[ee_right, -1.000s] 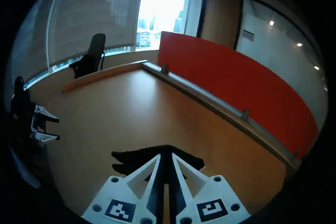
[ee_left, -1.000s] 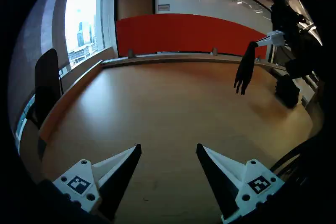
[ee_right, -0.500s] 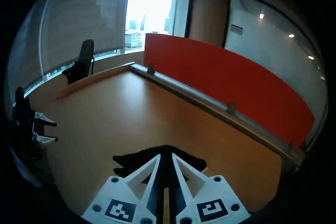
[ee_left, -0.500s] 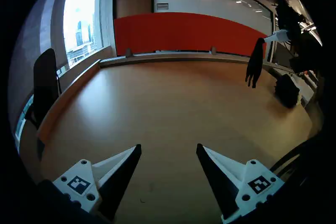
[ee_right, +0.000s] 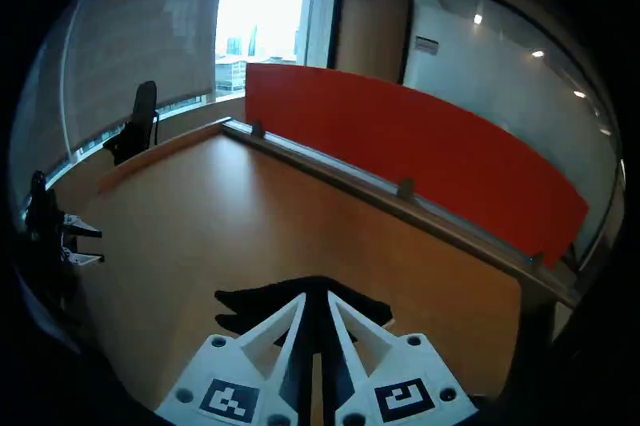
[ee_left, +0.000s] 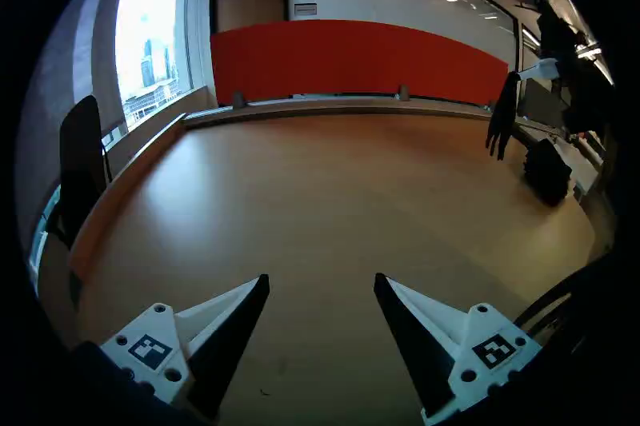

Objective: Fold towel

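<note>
At the far left of the left gripper view a dark chair (ee_left: 80, 162) stands by the window (ee_left: 148, 66). From there the wooden table (ee_left: 320, 186) runs rightward, with a red partition (ee_left: 352, 54) along its far side. The left gripper (ee_left: 320, 278) sits low over the near part of the table, jaws spread wide with nothing between them. At the far right, the right gripper (ee_left: 524, 73) holds the towel (ee_left: 502, 116), a dark cloth pinched at its upper end. The towel hangs with its long axis vertical and its lower end appears clear of the table surface. A dark bag (ee_left: 548, 172) rests just below and to the right of it. In the right gripper view the two fingers are drawn close together on the cloth, which spreads dark beneath them. From the left gripper, the towel lies forward and well off to the right, well apart, so the right hand is the nearer and has sole hold. Judgement: no fold has begun. The next move needs the towel laid flat on the table, or its free lower end brought within reach of the left gripper.
</note>
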The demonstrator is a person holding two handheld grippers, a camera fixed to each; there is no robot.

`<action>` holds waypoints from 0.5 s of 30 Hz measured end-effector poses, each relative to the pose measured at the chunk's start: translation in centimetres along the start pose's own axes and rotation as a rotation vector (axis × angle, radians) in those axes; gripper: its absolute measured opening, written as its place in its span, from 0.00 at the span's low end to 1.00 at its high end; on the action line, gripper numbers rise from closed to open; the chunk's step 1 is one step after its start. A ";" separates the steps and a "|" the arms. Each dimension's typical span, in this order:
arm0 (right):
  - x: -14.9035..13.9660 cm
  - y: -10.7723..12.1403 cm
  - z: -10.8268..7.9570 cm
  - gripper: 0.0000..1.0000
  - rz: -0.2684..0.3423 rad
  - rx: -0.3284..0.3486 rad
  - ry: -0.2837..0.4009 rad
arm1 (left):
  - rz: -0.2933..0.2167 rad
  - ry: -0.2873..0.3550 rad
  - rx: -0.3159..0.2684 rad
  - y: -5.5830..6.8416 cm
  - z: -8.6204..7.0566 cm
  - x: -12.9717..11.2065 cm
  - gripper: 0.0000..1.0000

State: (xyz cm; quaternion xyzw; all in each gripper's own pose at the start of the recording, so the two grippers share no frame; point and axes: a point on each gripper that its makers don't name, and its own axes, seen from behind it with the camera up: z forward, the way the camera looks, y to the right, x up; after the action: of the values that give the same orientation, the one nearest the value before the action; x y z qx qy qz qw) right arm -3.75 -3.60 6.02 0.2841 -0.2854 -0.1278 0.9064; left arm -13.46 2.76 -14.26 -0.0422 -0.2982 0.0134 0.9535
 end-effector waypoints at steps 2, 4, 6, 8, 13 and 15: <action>-0.3 1.1 -0.4 0.03 0.007 -0.013 -0.005 | -0.001 -0.002 0.001 0.0 0.1 0.1 0.98; -0.6 2.3 -0.9 0.03 0.014 -0.027 -0.011 | -0.004 -0.004 0.003 0.1 0.2 0.2 0.98; -1.0 3.5 -1.4 0.03 0.020 -0.042 -0.017 | -0.007 -0.006 0.005 0.1 0.3 0.2 0.98; -1.3 4.7 -1.8 0.03 0.027 -0.056 -0.023 | -0.009 -0.008 0.006 0.1 0.4 0.3 0.98; -2.2 7.5 -2.8 0.03 0.041 -0.091 -0.039 | -0.001 -0.013 0.008 0.3 0.6 0.5 0.98; -2.5 8.6 -3.2 0.03 0.046 -0.105 -0.044 | 0.003 -0.014 0.008 0.5 0.7 0.5 0.98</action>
State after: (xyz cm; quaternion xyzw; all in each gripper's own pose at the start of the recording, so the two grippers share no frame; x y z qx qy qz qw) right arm -3.27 5.76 7.79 0.2265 -0.3046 -0.1282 0.9162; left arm -13.42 3.31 -13.45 -0.0387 -0.3049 0.0163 0.9515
